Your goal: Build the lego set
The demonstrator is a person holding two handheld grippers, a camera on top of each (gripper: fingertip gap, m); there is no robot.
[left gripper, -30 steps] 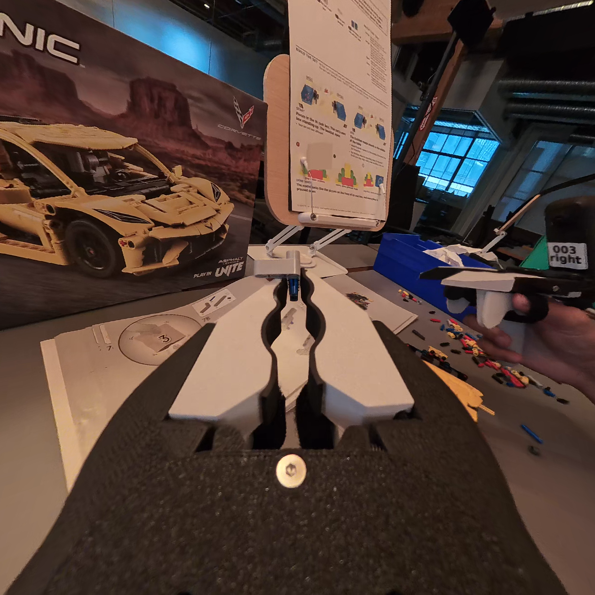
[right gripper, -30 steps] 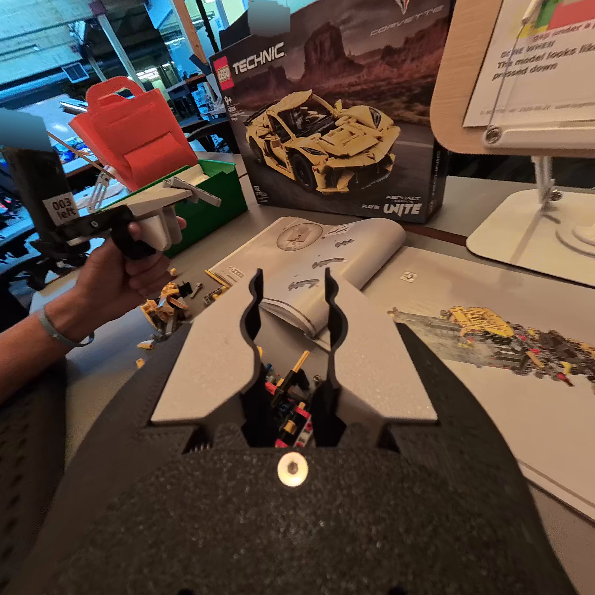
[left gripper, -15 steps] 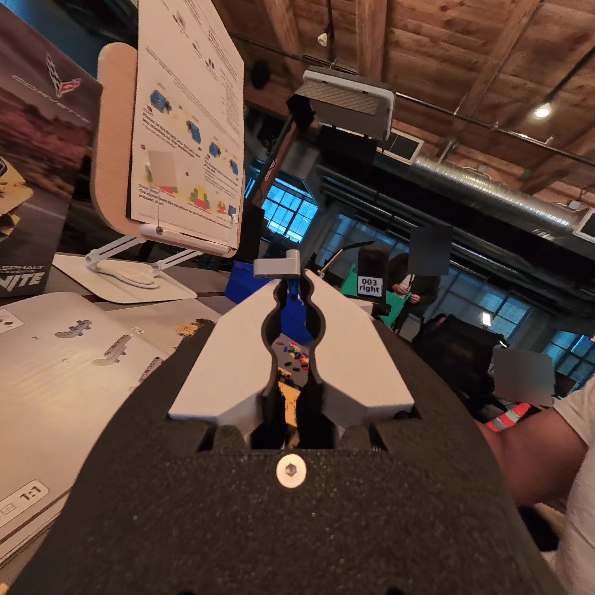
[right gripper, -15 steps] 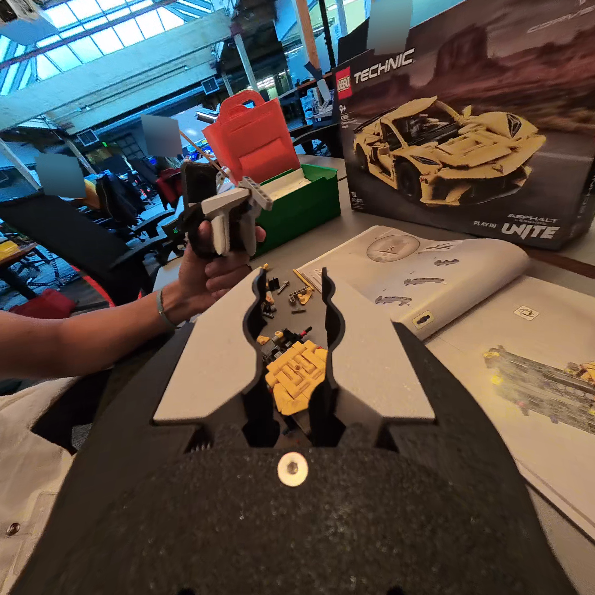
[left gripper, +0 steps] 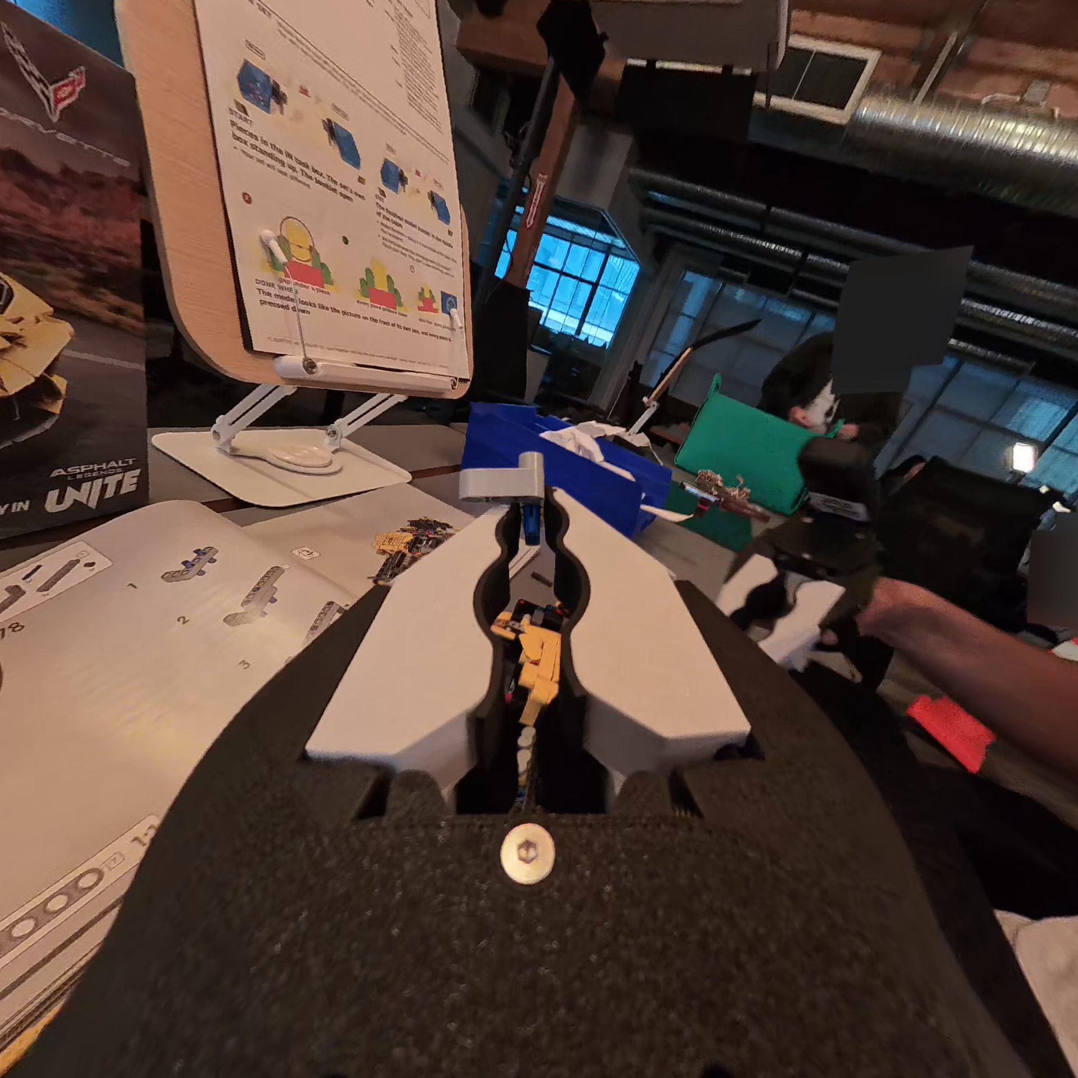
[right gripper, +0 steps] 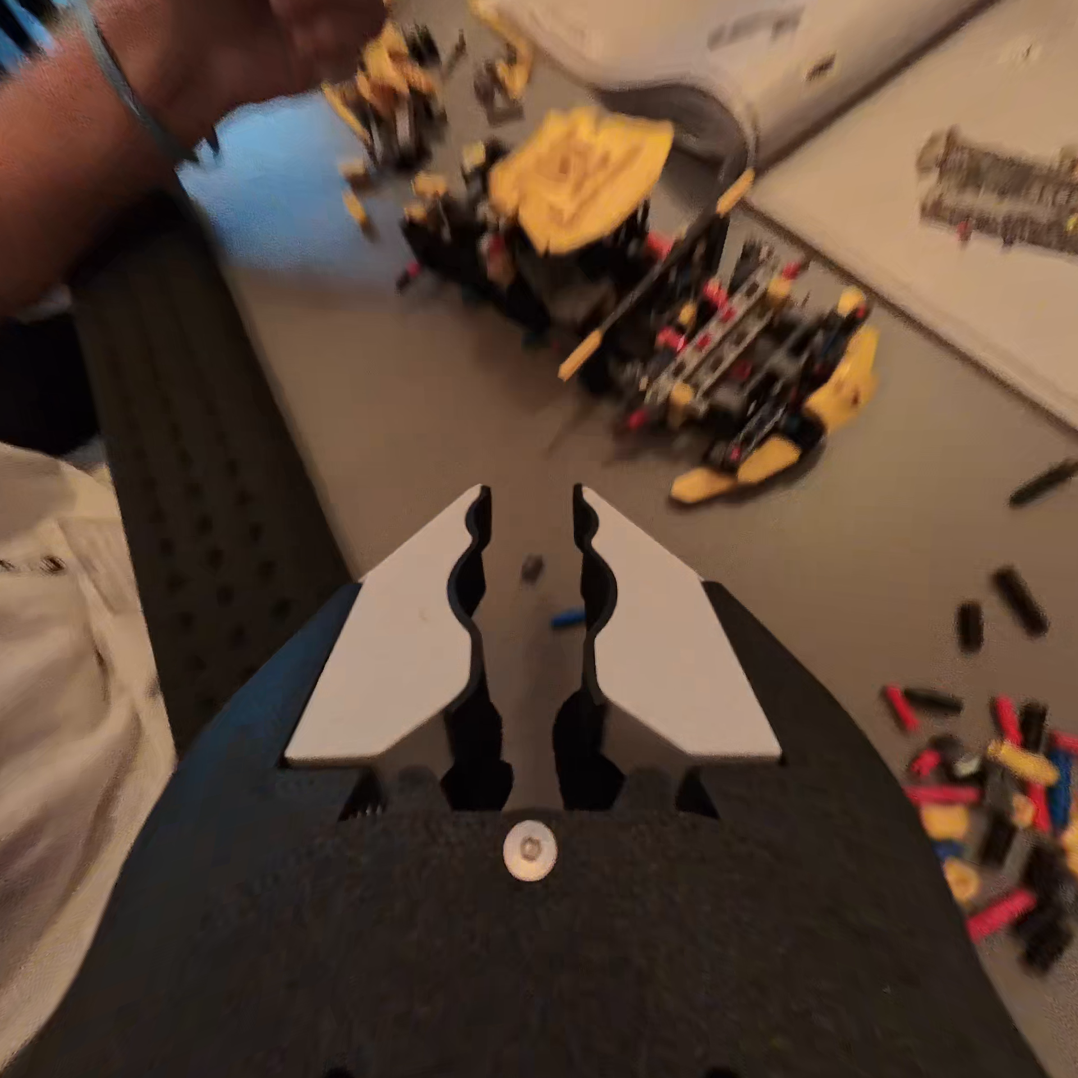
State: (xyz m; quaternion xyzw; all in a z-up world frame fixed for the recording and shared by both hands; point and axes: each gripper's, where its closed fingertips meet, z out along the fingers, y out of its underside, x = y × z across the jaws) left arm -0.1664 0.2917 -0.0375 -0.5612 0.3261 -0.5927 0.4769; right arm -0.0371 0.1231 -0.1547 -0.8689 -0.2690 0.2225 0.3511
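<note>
Two grippers share the work: the left gripper (left gripper: 531,501) pinches a grey beam with a blue pin (left gripper: 503,479) above the table (right gripper: 408,408); the right gripper (right gripper: 531,496) hangs empty, fingers (right gripper: 408,612) apart, near the half-built yellow car (right gripper: 641,291). Steady that car before pressing the beam in squarely.

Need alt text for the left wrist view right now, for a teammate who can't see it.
The left gripper is shut on a grey L-shaped piece with a blue pin, held above an open instruction booklet. Behind it stand a document stand and a blue bin.
</note>
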